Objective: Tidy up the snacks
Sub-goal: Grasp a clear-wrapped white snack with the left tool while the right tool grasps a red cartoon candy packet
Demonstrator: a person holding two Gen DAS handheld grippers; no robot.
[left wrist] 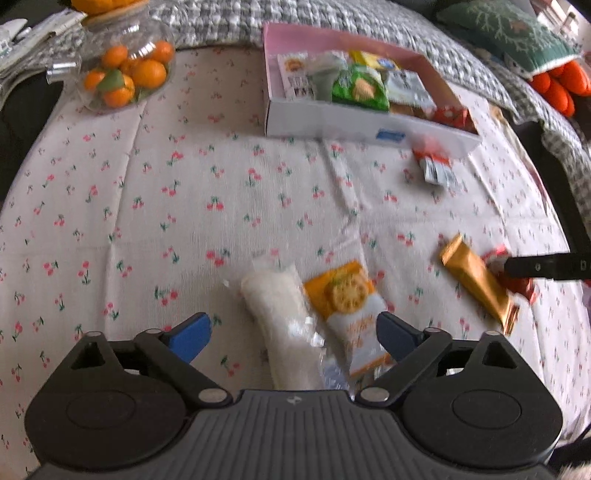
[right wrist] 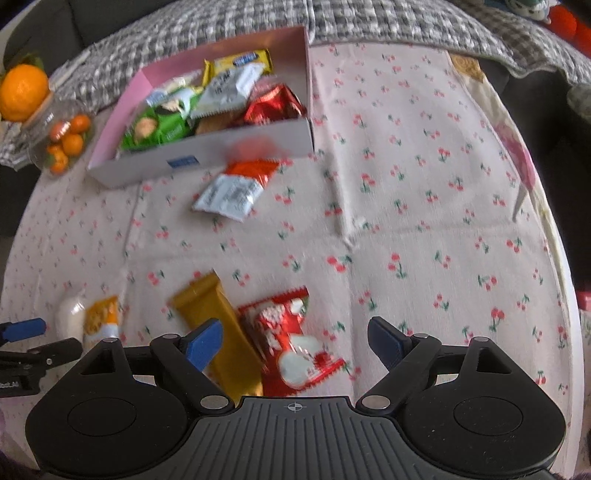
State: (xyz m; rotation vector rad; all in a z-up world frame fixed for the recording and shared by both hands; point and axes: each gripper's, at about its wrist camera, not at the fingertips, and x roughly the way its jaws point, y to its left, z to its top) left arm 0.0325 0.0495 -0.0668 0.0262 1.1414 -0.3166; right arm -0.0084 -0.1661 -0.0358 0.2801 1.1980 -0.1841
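Here, a table under a pale cherry-print cloth point(left wrist: 147, 206). The left gripper point(left wrist: 293, 334), blue-padded, points steeply down with jaws wide apart; between them, untouched, lie a white clear-wrapped roll snack point(left wrist: 284, 317) and, just beside it, an orange-and-white cracker packet point(left wrist: 351, 306). The pads press on neither. The right gripper point(right wrist: 295, 341) likewise stands wide open and holds nothing; a long gold foil bar point(right wrist: 218, 325) runs under its left finger, and a red-and-white crinkled packet point(right wrist: 295, 343) lies touching the bar, between the jaws. Farther back sits a shallow white cardboard box with a pink inside point(right wrist: 207, 158), already holding green, yellow, white and red packets. Just before its front wall lies a red-and-white sachet point(right wrist: 236, 188) on the cloth. A clear glass jar of small oranges point(left wrist: 125, 70) stands left of the box, near the table's edge. Grey checked fabric point(left wrist: 221, 22) behind.
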